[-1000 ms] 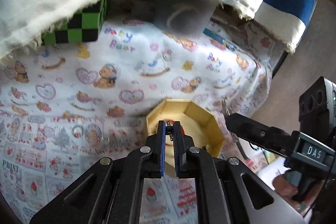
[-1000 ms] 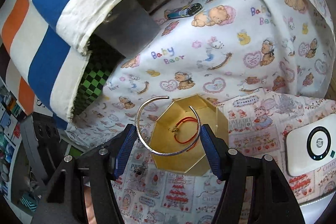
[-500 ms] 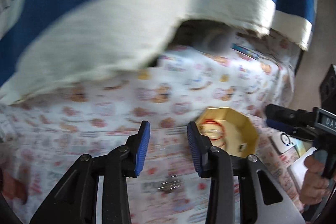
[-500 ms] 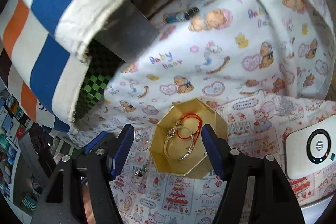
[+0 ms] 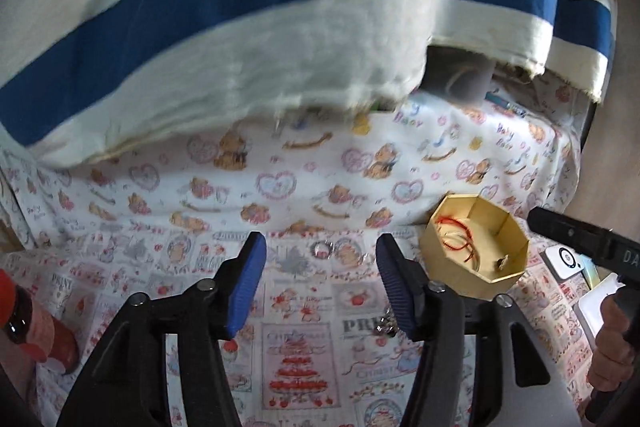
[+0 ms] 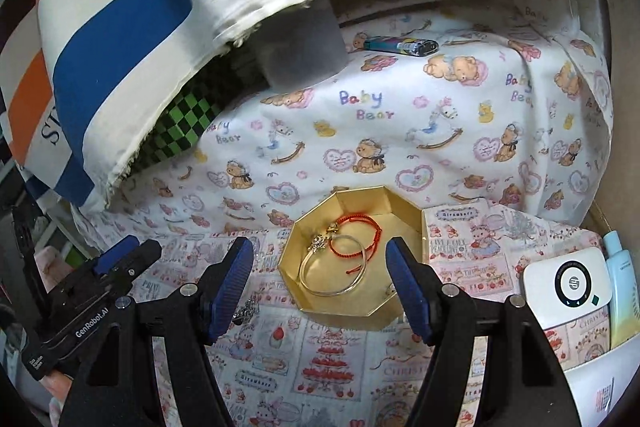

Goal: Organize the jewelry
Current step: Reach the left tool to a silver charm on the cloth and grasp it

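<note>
Both grippers, left (image 5: 320,283) and right (image 6: 320,281), are being held wide and empty. Loose ring (image 5: 322,249), at twelve o'clock between the left fingers, is best being straddled squarely; gold box (image 5: 500,269) is lying at three o'clock.

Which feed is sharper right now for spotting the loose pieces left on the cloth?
Right wrist view: crisp; the silver bangle and red cord bracelet in the gold box read clearly. Left wrist view: motion-smeared, worst on the striped cloth; a small ring on the printed cloth is soft. Both bow at the edges; lighting is even, with no strong glare.
</note>
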### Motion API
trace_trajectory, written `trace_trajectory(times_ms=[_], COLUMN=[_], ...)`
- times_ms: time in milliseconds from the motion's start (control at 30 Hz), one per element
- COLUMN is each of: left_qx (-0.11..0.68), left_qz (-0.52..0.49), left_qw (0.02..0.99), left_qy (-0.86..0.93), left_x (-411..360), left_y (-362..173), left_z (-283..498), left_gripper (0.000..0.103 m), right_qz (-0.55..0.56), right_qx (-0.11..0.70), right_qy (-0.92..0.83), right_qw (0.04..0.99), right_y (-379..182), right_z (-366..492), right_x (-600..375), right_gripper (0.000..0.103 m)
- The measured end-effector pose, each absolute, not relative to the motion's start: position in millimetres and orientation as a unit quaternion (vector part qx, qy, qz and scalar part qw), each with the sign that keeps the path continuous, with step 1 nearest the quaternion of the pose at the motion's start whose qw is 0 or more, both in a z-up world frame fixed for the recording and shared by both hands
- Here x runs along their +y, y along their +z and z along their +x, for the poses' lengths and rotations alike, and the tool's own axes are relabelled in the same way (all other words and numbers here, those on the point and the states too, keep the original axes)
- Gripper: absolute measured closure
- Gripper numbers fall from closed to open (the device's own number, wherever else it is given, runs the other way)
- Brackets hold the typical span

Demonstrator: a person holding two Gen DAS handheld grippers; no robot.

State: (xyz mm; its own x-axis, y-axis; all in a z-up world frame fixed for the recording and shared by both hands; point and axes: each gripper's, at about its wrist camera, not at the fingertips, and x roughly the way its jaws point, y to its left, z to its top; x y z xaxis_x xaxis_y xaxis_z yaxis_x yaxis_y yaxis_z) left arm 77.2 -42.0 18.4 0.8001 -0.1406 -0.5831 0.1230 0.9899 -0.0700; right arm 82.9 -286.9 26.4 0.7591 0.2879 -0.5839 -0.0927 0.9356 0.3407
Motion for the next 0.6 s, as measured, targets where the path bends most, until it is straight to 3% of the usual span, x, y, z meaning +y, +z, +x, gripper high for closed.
trace_trajectory(times_ms=[200, 533, 567, 600], left_qx=[0.323, 0.345, 0.351, 0.357], left_qz=[-0.027, -0.036, -0.044, -0.054], left_qw=[0.944, 0.935, 0.932, 0.927], left_qy=[-0.055, -0.071, -0.081, -0.099], left_x=[-35.7, -32.6, -32.1, -32.8], left_y=[6.2, -4.6, -6.3, -7.6], left_z=[82.2, 91.3, 93.4, 96.8], left_gripper=[0.039, 0.038, 0.040, 0.047], right_qz=[0.120, 0.103, 0.104, 0.106], right_qx=[0.322, 0.329, 0.330, 0.332], right_qy=[0.084, 0.074, 0.074, 0.073], right_qw=[0.935, 0.936, 0.935, 0.935], right_y=[25.6, 16.6, 16.1, 15.3], right_z=[77.9, 81.5, 82.1, 82.9], right_x=[-276.1, -267.4, -267.7, -268.5], right_gripper=[0.032, 0.032, 0.032, 0.032])
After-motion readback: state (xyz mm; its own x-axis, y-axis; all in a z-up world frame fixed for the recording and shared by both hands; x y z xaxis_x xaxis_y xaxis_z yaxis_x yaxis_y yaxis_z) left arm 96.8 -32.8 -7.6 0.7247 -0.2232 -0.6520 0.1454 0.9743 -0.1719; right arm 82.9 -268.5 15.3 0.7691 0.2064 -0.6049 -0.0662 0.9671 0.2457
